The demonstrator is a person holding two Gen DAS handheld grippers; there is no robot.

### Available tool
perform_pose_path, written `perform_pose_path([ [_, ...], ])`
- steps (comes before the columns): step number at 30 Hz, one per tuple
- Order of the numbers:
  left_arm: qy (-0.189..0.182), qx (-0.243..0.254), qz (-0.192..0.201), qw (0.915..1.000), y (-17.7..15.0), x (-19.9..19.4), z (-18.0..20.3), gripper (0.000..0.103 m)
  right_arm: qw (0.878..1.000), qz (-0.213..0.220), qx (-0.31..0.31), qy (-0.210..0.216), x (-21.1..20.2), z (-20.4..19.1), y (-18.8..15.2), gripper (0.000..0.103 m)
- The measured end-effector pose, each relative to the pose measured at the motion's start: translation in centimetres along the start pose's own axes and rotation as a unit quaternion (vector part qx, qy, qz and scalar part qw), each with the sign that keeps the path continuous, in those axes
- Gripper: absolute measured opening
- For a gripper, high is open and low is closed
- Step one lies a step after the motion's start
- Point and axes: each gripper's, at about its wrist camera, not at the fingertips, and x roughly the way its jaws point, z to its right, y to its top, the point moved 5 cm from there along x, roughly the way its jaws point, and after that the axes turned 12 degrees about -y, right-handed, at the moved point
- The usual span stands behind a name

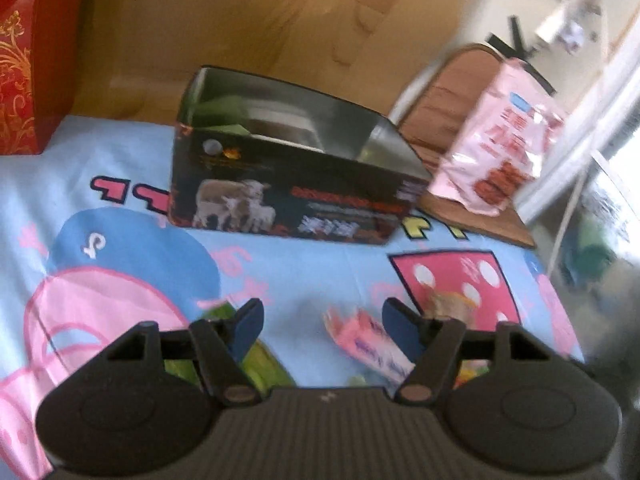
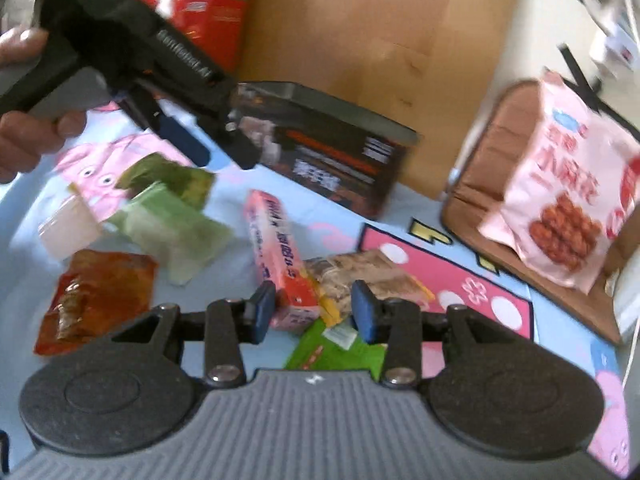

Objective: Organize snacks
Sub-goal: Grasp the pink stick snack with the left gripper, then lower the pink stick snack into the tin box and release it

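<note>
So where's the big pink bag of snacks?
In both views the big pink snack bag stands on the right, upright on the brown chair seat beside the table, right of the dark open tin.

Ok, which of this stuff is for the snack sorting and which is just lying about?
For the job: open black metal tin; long pink snack packet; pale green wrapped packets; red-orange sauce pouch; big pink snack bag.

Lying about: red gift box; cardboard sheet; brown chair cushion.

Open dark tin (image 2: 328,152) far center, upright. Pink pkt (image 2: 280,256), green pkts (image 2: 172,224), red-orange pkt (image 2: 96,300) flat, scattered near it.
</note>
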Motion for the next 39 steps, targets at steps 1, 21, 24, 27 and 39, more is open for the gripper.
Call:
perform_pose_path([
  [1, 0.0, -0.005, -0.001, 1.0, 0.3, 0.3, -0.3, 0.067, 1.0, 0.0, 0.012, 0.002, 0.0, 0.3, 0.0, 0.044],
  [21, -0.003, 0.054, -0.021, 0.9983, 0.2, 0.9, 2.7, 0.034, 0.995, -0.003, 0.068, 0.071, 0.1, -0.8, -0.5, 0.027],
  [24, -0.005, 0.059, 0.025, 0.9979, 3.1, -1.2, 3.2, 0.034, 0.996, 0.037, 0.057, 0.065, -0.4, -0.5, 1.5, 0.027],
  [27, 0.0, 0.067, 0.065, 0.9956, 6.6, -2.2, 3.6, 0.034, 0.995, 0.085, 0.03, 0.042, -0.2, 0.0, 4.4, 0.027],
  [39, 0.041, 0.029, 0.094, 0.9943, 13.0, 3.0, -0.5, 0.041, 0.986, 0.121, -0.081, -0.077, 10.6, 2.3, 11.7, 0.034],
])
